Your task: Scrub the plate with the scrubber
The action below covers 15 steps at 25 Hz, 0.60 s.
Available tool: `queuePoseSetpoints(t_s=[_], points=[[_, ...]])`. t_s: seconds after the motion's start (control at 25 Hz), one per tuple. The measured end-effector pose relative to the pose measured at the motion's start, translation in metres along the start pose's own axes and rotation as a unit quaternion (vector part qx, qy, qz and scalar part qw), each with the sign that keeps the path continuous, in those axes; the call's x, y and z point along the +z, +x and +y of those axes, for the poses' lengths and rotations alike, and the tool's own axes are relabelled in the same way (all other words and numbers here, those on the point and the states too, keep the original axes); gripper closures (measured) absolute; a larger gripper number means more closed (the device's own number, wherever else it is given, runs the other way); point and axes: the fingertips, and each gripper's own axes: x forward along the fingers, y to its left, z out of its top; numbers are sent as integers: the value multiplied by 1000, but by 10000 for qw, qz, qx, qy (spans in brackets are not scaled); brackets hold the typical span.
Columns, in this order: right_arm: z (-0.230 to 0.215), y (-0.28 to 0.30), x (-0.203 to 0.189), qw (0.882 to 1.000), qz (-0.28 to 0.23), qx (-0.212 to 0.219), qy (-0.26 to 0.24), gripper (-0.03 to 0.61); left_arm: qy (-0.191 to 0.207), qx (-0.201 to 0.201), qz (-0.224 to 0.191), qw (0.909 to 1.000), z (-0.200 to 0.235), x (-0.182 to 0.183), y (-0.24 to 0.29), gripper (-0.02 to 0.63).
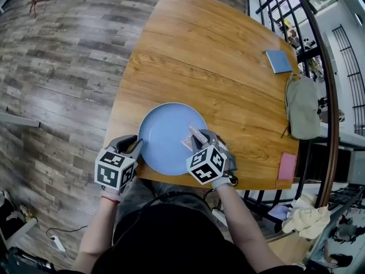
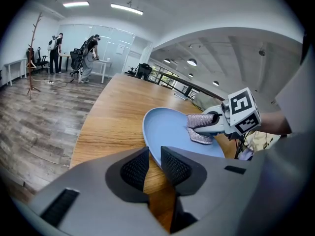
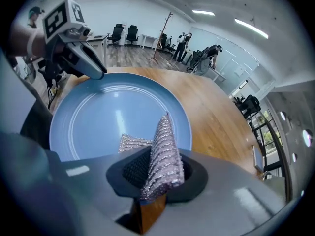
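A round light-blue plate (image 1: 165, 138) lies on the wooden table (image 1: 217, 56) near its front edge. My left gripper (image 1: 136, 146) is shut on the plate's left rim; in the left gripper view the rim (image 2: 150, 144) runs between the two black pads. My right gripper (image 1: 201, 138) is shut on a silvery mesh scrubber (image 1: 193, 136), which rests on the plate's right part. In the right gripper view the scrubber (image 3: 162, 154) stands folded between the jaws over the plate (image 3: 98, 117), with the left gripper (image 3: 96, 72) at the far rim.
At the table's right edge lie a blue pad (image 1: 279, 61), a grey bag (image 1: 302, 107) and a pink cloth (image 1: 287, 166). A black railing (image 1: 328, 96) runs just beyond. People stand far off at desks (image 2: 86, 58).
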Motion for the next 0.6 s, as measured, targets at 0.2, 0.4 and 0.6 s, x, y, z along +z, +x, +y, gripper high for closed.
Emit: queuePoseSetpoints(t_s=[0.2, 0.4, 0.6], points=[[23, -8, -1, 9986, -78, 337, 398, 515, -7, 18, -4, 10000, 1, 0, 1, 541], [47, -12, 7, 9988, -92, 473, 104, 515, -9, 31, -20, 10000, 0, -1, 0, 541], [70, -14, 20, 9978, -165, 637, -91, 517, -29, 17, -50, 10000, 0, 0, 0, 541]])
